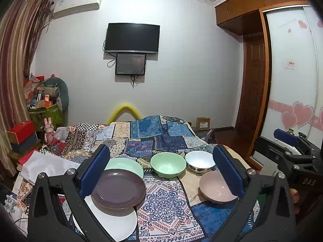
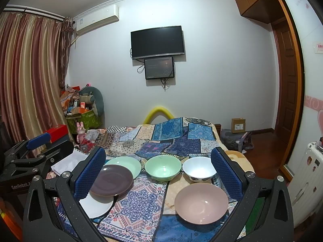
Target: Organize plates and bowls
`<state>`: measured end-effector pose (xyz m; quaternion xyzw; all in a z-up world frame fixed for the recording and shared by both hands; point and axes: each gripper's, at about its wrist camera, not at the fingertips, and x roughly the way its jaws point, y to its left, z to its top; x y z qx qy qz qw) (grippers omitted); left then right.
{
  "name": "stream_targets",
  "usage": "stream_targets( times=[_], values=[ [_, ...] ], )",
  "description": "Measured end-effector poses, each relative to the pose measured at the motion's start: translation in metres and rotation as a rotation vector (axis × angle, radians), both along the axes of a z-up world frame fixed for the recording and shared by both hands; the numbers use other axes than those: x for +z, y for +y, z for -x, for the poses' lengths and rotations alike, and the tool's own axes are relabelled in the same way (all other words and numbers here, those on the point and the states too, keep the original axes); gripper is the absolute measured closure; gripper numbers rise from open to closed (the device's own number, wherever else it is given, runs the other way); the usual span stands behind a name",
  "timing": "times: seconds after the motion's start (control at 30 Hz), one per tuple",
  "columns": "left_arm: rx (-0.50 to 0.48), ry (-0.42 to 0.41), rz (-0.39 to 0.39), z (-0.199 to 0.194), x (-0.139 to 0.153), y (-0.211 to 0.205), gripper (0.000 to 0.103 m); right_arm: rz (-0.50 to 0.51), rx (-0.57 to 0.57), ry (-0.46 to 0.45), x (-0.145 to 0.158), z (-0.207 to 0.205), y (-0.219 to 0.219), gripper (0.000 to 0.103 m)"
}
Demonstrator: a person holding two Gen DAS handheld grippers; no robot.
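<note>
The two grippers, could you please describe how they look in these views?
The left gripper and the right gripper share a build: black speckled frames with silver screw heads, and two fingers faced with textured blue pads. Seen from the other camera, the left body carries white "GenRobot" lettering and the right body "DAS". No sleeves or cables show.

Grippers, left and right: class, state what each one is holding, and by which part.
Nothing is held. The left gripper and the right gripper are both open, above the dishes.

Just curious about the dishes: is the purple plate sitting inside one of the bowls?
No, the purple plate lies on top of a white plate, overlapping a green plate, apart from the bowls.
</note>
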<state>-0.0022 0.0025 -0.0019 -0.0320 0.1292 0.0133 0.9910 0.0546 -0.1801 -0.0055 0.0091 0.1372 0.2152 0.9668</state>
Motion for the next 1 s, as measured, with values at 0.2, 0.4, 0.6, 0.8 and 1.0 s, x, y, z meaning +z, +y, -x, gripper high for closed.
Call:
stream_targets(
  times=[0.2,0.4,0.6,0.8,1.0],
  values=[
    [0.0,0.0,0.0,0.0001,0.0003,0.0012,0.0,0.0,-0.001,-0.001,0.0002,0.0003,-0.0004,0.0],
    [-0.002,0.001,0.0,0.0008,0.0006,0.0012,0.0,-0.001,0.0,-0.001,0.0002,0.0005,-0.0005,0.0],
    [-0.002,0.001,0.001,0.0006,0.0006,0.0016,0.0,-0.002,0.0,-0.002,0.0002,0.0005,-0.0003,0.0],
    [0.002,0.002,-0.004,0.0019,0.0001,0.0012,0.0,-0.002,0.0,-0.002,-0.0021,0.0007,-0.0003,0.0],
    [0.001,0.004,-0.003,0.002,-0.0013,0.0003,0.0,-0.001,-0.002,-0.003,0.0006,-0.0003,0.0003,0.0]
  ],
)
